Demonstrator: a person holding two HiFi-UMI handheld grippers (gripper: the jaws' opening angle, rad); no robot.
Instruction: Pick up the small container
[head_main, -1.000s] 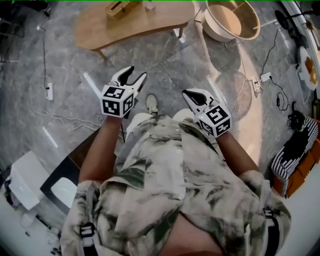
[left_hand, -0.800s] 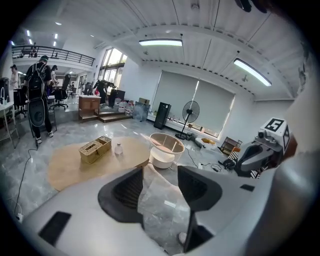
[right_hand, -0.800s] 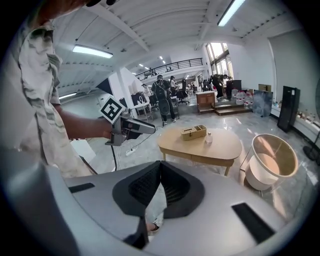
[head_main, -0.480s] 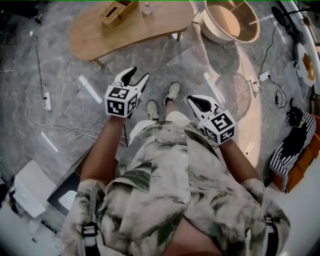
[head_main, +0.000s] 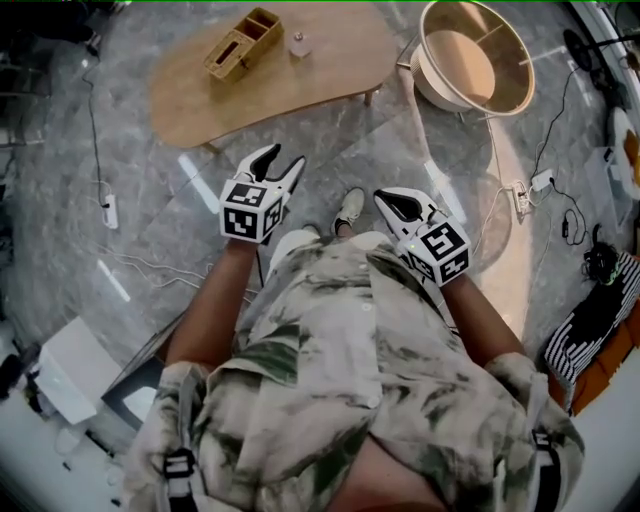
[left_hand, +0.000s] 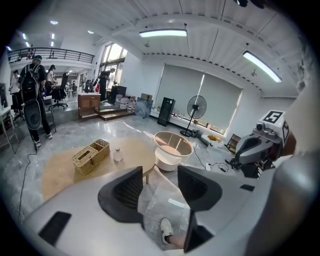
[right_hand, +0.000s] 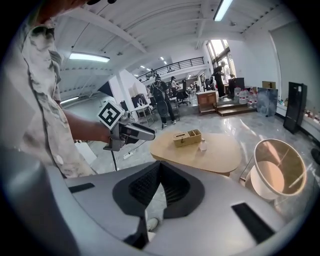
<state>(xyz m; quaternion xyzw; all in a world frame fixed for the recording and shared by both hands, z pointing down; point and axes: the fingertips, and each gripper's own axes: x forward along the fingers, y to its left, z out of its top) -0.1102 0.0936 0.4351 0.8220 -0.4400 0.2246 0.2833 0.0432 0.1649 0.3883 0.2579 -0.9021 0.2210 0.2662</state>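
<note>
The small container (head_main: 297, 44) is shown ungrasped on the table (head_main: 330, 60) at upper centre, well apart from the left gripper (head_main: 279, 162) (jaws apart, empty) and the right gripper (head_main: 388, 198) (jaws together).

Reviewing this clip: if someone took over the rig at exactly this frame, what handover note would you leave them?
Left gripper: jaws apart, nothing between them, held over the floor.
Right gripper: jaws together, empty.
Small container: upright on the wooden table, just beside the woven basket, well ahead of both grippers.
Done: no part of the pick; the container is untouched.
Left: step up to the table, bring open jaws around the container, close, lift. The left gripper is probably handier, since it is already open.
</note>
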